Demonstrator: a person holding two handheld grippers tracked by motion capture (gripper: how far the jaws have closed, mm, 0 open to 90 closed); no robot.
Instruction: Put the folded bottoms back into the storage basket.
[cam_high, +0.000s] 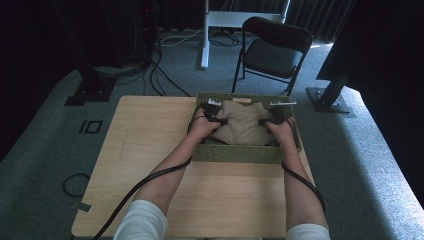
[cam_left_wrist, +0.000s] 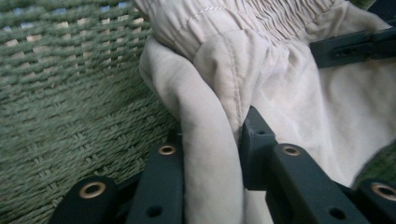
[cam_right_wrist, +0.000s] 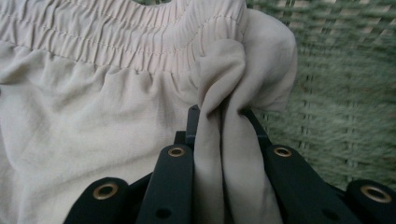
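Your high view is dim overall: the upper corners fall to near black, and a bright patch lies on the carpet (cam_high: 320, 47) beside the folding chair (cam_high: 272, 47), so light enters from the far right. The table (cam_high: 150, 150) is evenly lit with soft shadows and no glare. The frame is low in resolution and slightly grainy. Your two gripper views are brighter, with diffuse light. In them the beige fabric (cam_left_wrist: 280, 93) stays reasonably sharp at mid-distance, while the black jaws at the bottom edge blur. The green woven basket wall (cam_right_wrist: 336, 93) is soft and out of focus.
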